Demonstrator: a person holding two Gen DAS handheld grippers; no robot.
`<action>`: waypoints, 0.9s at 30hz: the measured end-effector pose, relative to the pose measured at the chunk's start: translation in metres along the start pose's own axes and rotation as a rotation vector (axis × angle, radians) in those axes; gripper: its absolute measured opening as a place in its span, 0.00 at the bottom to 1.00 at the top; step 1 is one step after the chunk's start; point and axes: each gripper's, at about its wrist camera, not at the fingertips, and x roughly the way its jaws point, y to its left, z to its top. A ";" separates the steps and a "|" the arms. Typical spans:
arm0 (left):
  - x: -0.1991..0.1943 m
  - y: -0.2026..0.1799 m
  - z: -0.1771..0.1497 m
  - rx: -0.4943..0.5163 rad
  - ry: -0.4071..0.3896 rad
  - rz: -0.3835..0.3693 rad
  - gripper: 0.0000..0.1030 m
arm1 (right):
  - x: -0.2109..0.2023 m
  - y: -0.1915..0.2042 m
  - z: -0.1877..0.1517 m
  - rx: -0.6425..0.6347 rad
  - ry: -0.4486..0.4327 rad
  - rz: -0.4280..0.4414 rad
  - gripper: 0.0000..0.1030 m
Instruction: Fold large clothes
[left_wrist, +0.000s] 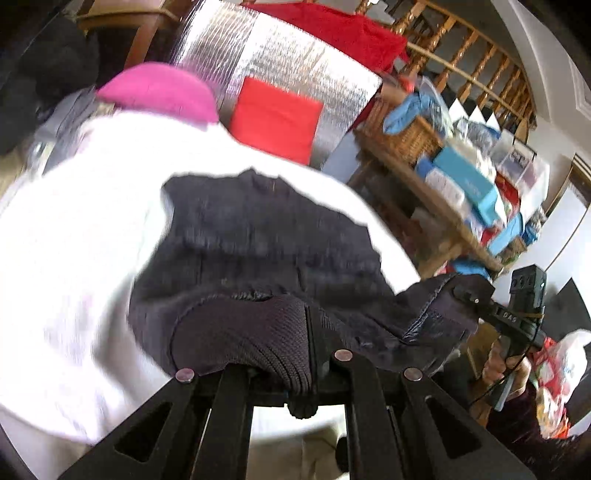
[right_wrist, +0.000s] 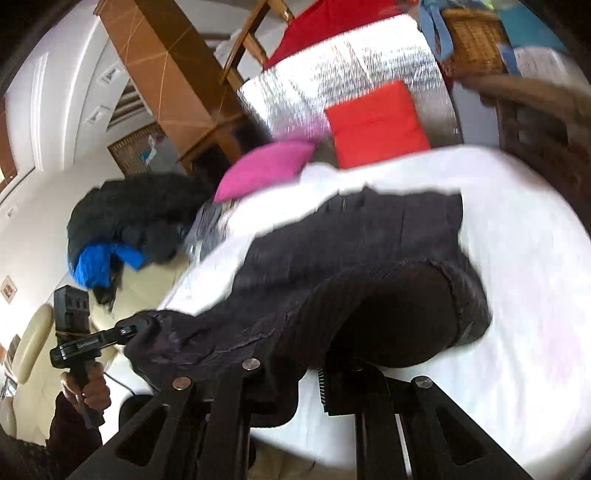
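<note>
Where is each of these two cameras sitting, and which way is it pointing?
Left wrist view: sits on the left gripper, looking along its fingers at the dark jacket on the white sheet; the right gripper and its hand show at right.
Right wrist view: sits on the right gripper, facing the same jacket; the left gripper shows at left.
Shared: jacket, sheet, pink cushion, red cushion.
</note>
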 end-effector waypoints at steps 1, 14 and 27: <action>0.003 0.001 0.016 0.008 -0.014 0.006 0.08 | 0.005 -0.001 0.015 -0.003 -0.016 -0.005 0.14; 0.123 0.040 0.218 0.032 -0.107 0.097 0.08 | 0.134 -0.036 0.194 -0.033 -0.198 -0.095 0.13; 0.318 0.129 0.265 -0.066 0.025 0.215 0.08 | 0.317 -0.148 0.225 0.118 -0.096 -0.215 0.12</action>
